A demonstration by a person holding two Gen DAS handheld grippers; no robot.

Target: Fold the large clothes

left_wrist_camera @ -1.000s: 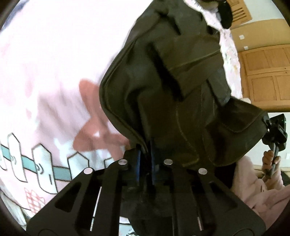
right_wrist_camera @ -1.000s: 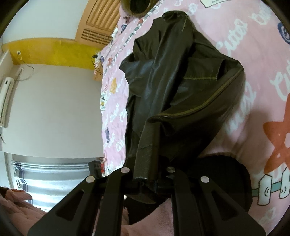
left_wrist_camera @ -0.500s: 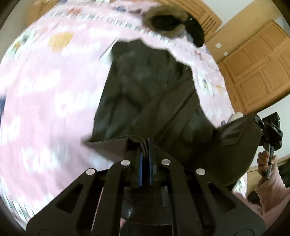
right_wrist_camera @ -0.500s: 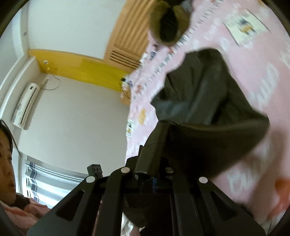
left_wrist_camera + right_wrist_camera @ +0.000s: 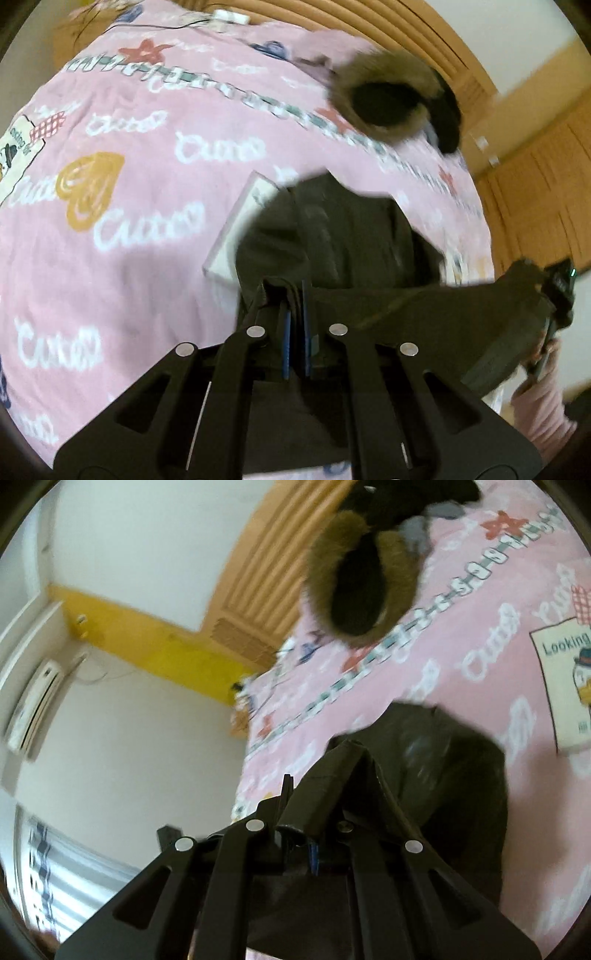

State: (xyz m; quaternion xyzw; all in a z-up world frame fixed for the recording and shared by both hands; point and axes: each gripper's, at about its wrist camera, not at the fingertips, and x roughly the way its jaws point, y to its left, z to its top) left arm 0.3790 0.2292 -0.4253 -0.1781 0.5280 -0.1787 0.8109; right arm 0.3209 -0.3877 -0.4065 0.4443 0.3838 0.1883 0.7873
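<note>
You had the left gripper and the right gripper each clamped shut on an edge of the dark jacket, lifted over the pink bedspread, so the fold looked under way, not laid flat.

My left gripper pinches the dark jacket above the pink bedspread; a fur-trimmed hood lies beyond.
</note>
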